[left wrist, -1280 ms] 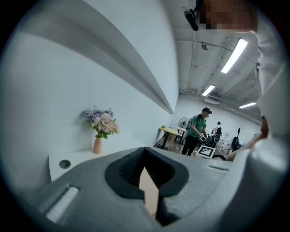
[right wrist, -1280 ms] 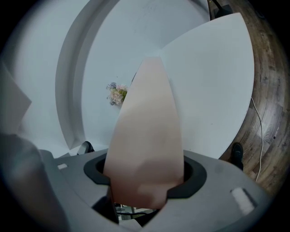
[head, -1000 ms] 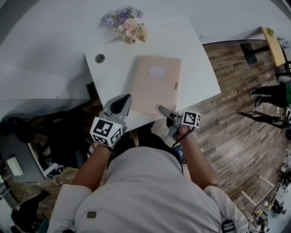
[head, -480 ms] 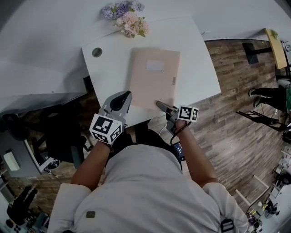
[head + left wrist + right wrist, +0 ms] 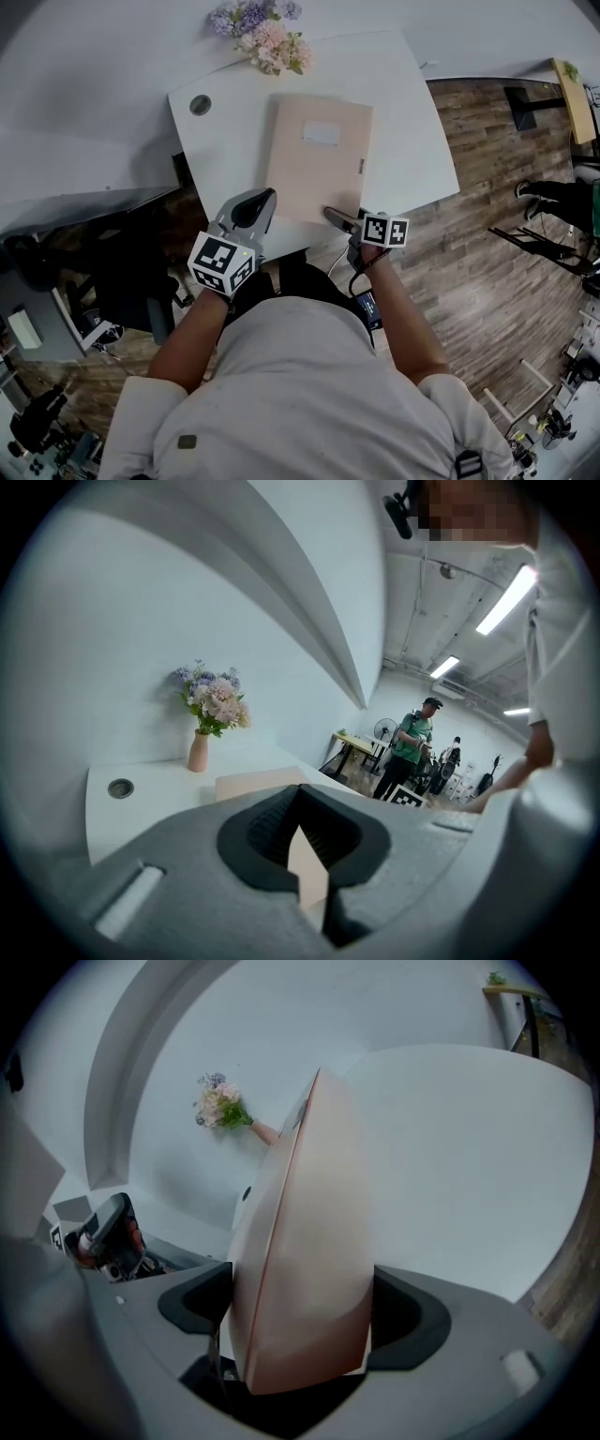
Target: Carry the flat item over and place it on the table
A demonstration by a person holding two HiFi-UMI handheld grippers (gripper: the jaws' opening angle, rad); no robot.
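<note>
A flat pale-pink folder (image 5: 314, 155) lies on the white table (image 5: 412, 122), long side running away from me. My right gripper (image 5: 336, 217) is at its near right corner. In the right gripper view the folder (image 5: 300, 1241) stands between the jaws, which are opening, with dark gaps on both sides. My left gripper (image 5: 258, 208) sits just left of the folder's near left corner, jaws shut to a narrow slit and gripping nothing. Through that slit in the left gripper view a sliver of pink shows, and the folder (image 5: 258, 782) lies flat beyond.
A vase of flowers (image 5: 258, 37) stands at the table's far edge, and a round cable hole (image 5: 200, 105) is near the far left corner. The table's near edge runs just under both grippers. A person (image 5: 558, 192) stands on the wood floor at right.
The folder has slid slightly farther onto the table. Both grippers stay at its near edge, and the right gripper's marker cube has turned a little.
</note>
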